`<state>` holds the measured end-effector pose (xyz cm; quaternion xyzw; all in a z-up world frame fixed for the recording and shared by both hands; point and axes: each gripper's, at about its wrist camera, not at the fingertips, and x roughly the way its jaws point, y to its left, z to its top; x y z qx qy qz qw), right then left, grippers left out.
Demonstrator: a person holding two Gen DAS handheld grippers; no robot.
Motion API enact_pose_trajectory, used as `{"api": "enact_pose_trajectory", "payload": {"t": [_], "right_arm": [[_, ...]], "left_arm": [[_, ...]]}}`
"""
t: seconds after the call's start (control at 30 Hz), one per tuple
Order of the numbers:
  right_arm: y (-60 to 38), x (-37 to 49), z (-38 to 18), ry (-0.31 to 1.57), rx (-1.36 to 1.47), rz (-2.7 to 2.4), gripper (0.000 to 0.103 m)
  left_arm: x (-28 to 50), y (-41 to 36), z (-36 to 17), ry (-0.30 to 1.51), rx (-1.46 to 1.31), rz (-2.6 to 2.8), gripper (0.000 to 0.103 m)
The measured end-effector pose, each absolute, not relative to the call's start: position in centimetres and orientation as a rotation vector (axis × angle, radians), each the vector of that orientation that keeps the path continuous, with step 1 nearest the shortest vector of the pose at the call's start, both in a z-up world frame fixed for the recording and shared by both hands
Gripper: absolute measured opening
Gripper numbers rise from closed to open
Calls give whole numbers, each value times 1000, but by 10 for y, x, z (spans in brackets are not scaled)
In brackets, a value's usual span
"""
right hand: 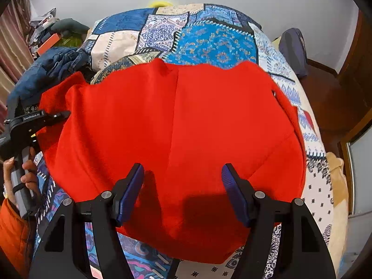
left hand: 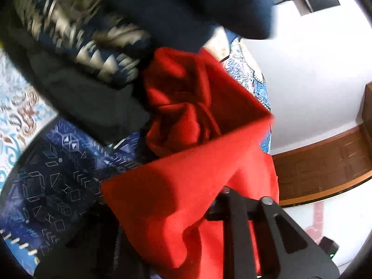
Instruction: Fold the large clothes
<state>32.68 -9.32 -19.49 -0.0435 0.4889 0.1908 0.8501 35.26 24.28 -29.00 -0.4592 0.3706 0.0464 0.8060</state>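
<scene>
A large red garment (right hand: 176, 127) lies spread flat on the patchwork bedspread (right hand: 209, 39). My right gripper (right hand: 182, 186) hovers over its near part, blue pads (right hand: 130, 193) wide apart and nothing between them. At the garment's left edge my left gripper (right hand: 61, 115), held by a hand (right hand: 28, 169), has its fingers closed together on the cloth. In the left wrist view the red garment (left hand: 197, 174) drapes over my left gripper (left hand: 229, 203) and hides its fingertips, and a bunched fold of red lies beyond.
Dark clothes and a navy-and-beige patterned garment (left hand: 93, 46) are piled beside the red one. Denim clothes (right hand: 58, 65) lie at the bed's left. A purple bag (right hand: 293, 48) and a wooden door (right hand: 348, 74) stand to the right. The bed edge drops off on the right.
</scene>
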Motion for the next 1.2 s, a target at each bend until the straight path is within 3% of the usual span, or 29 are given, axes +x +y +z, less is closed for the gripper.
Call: {"api": "enact_pose_trajectory", "payload": {"t": [0.3, 0.5, 0.67, 0.87, 1.0, 1.2], "right_arm": [[-69, 334, -153, 922, -119, 410, 66], [-19, 339, -161, 983, -96, 516, 66], [37, 335, -195, 1105, -85, 614, 66], [72, 333, -219, 1146, -177, 665, 69], [43, 339, -202, 1148, -114, 704, 67], [-53, 335, -166, 1004, -43, 510, 67]], "left_arm": [[339, 204, -166, 590, -818, -17, 12], [304, 200, -91, 447, -728, -18, 11], [272, 218, -75, 440, -650, 56, 11], [299, 211, -108, 542, -622, 98, 11], [312, 198, -103, 551, -599, 65, 11], [351, 141, -86, 568, -493, -40, 11]]}}
